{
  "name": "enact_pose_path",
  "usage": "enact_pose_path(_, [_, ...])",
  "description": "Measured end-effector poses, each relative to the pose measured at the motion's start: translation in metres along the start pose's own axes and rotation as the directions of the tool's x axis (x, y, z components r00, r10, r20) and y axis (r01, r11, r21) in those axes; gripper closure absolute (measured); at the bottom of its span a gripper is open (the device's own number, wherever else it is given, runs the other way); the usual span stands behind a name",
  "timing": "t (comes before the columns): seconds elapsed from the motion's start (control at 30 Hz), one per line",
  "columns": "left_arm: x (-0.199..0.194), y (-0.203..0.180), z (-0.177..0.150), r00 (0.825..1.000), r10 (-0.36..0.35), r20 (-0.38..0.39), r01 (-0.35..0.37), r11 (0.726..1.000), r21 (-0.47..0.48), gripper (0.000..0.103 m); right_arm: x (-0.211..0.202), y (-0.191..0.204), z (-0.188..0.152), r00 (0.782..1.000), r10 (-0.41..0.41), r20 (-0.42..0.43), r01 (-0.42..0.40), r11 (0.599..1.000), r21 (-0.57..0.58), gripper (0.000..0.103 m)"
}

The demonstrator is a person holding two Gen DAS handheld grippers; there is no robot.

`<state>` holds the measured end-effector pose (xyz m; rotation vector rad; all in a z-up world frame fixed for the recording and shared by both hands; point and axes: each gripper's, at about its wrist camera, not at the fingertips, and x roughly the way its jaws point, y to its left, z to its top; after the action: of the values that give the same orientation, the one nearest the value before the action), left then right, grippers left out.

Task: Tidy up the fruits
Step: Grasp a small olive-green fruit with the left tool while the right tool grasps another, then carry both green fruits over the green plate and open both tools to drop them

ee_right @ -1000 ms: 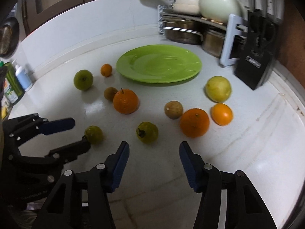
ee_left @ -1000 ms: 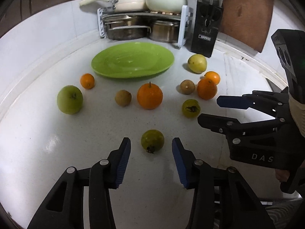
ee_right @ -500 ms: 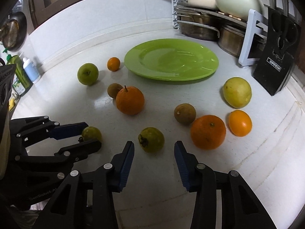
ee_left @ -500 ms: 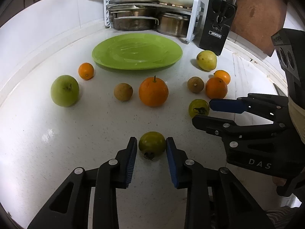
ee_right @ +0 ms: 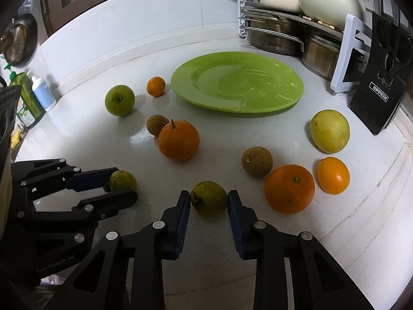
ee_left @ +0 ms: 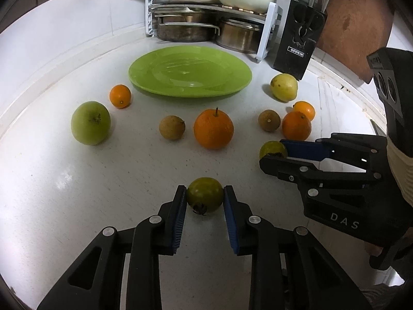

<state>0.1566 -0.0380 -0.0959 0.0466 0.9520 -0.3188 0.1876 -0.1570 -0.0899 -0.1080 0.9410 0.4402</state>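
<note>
White speckled surface [ee_left: 77, 180] is seen beneath both tools. One small green fruit [ee_left: 205, 193] is clamped between the blue pads of the left hand-held gripper [ee_left: 205, 200], resting on the surface. A second small green fruit [ee_right: 209, 198] is pinched by the right hand-held gripper [ee_right: 209, 202], likewise on the surface. Further out, oranges, brown fruits and a green apple [ee_left: 90, 122] are scattered before an empty green plate [ee_left: 189, 71].

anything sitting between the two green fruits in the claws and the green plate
Yes. The big orange sits between the left claw's green fruit and the green plate. From the right claw's fruit, a brown fruit lies just beside the line.
</note>
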Motion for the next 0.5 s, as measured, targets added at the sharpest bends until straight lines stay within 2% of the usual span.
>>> enact_pose_path(0.5, [-0.023, 0.007, 0.018, 0.997, -0.003, 0.078, 0.0, 1.0, 0.026, 0.074, -0.022, 0.004, 0.014, 0.998, -0.031, 0.062, 0.028, 0.998, 0.049, 0.072])
